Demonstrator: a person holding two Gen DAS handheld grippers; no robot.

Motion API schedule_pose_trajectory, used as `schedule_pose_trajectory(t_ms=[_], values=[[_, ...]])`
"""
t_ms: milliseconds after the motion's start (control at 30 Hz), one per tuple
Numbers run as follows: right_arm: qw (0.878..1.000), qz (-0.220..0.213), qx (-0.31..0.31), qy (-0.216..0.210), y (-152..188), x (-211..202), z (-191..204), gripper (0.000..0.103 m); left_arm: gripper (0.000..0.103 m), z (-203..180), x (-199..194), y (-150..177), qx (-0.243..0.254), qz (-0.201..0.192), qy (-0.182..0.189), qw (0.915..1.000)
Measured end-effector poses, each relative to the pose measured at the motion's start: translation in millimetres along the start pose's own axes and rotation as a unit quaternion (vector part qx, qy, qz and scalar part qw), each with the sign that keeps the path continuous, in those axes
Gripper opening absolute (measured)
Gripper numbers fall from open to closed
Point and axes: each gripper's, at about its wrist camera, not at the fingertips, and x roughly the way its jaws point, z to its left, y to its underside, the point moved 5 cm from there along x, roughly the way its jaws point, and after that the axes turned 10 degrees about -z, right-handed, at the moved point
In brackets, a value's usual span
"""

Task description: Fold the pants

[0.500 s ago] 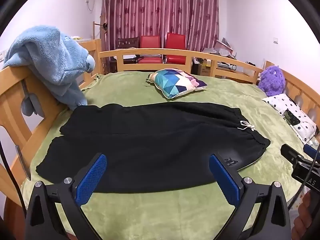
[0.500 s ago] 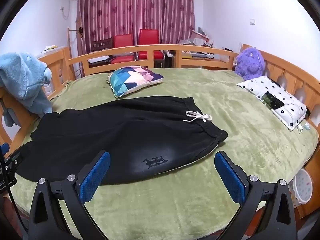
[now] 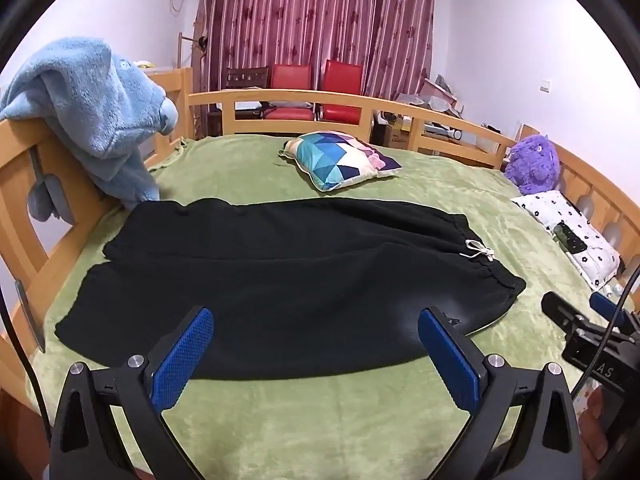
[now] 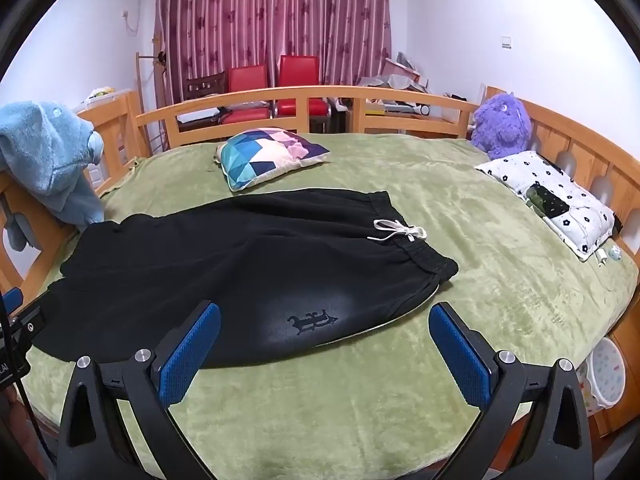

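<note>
Left wrist view: the black pants (image 3: 288, 280) lie spread flat across the green blanket of the bed (image 3: 320, 420), legs running toward the left edge, waistband with its white drawstring (image 3: 478, 249) toward the right. They look like soft, thick fleece: light, floppy, likely to sag and drag over the plush blanket instead of holding shape, so pinching a hem or a waistband corner seems the safest hold. The left gripper (image 3: 316, 354) hovers by the near edge of the bed with its blue pads (image 3: 182, 360) spread wide, holding nothing, touching nothing. The right gripper (image 3: 576, 320) shows at the right edge of the view.

Right wrist view: the pants (image 4: 240, 272) lie in the same place, the waistband's near corner (image 4: 444, 272) closest to the right side, and the drawstring (image 4: 396, 232) tied on top. The right gripper (image 4: 324, 354) is likewise wide open and empty above the near edge of the bed (image 4: 500, 240), apart from the cloth.
</note>
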Motion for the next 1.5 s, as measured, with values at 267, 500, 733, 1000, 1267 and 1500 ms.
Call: schedule_pose_trajectory(t_ms=[267,500,733,1000,1267,1500], values=[[1.0,-0.003,-0.005,0.002,3.6,4.9,8.3,0.102,0.103,5.4,5.3,0.4,-0.004,0.001,-0.003,1.0],[1.0,-0.005,-0.001,0.002,-0.1,5.2,11.6,0.102,0.103,10.8,6.7,1.2,-0.018,0.011,-0.001,0.9998],[1.0,0.001,-0.005,0.002,-0.7,10.8,18.8,0.102,0.103,15.4,9.0,1.6,-0.03,0.013,-0.002,0.9995],[1.0,0.001,-0.008,0.004,1.3,12.9,22.1,0.102,0.103,21.2,10.1,2.2,-0.036,0.014,0.0,0.9992],[1.0,0.001,-0.011,0.007,4.9,10.6,22.4,0.102,0.103,19.4,10.3,2.9,-0.036,0.015,0.003,0.9992],[1.0,0.0,-0.009,0.008,4.4,8.3,20.8,0.102,0.103,18.7,9.8,3.3,-0.037,0.015,0.001,0.9992]])
